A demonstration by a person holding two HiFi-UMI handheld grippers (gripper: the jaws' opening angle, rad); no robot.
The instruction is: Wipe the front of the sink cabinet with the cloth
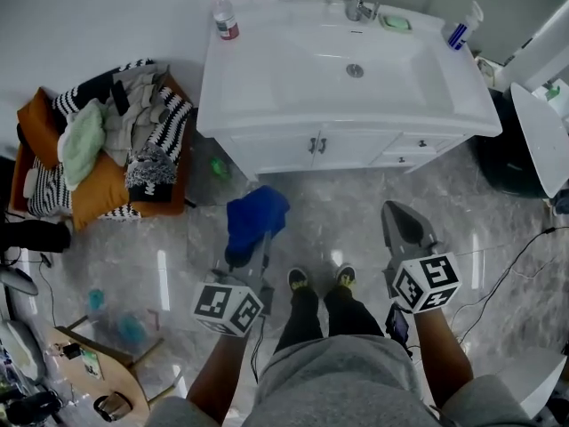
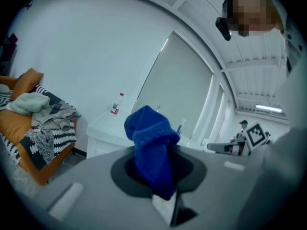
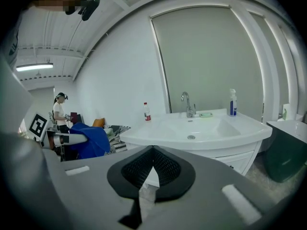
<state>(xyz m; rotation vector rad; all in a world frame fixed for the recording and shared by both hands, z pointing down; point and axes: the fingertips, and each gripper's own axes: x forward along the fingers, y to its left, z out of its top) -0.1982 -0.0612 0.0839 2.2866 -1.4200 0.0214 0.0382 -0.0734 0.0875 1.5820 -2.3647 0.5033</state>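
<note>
The left gripper (image 1: 252,258) held the blue cloth (image 1: 255,221) pinched, short of the sink cabinet (image 1: 342,147), the right gripper (image 1: 402,225) was closed on nothing, so this looked like the approach, and next the cloth needed pressing to its front.

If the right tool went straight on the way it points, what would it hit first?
Most likely the front of the sink cabinet, just under the basin rim. Nothing shows between the right tool and it, though depth is hard to judge.
</note>
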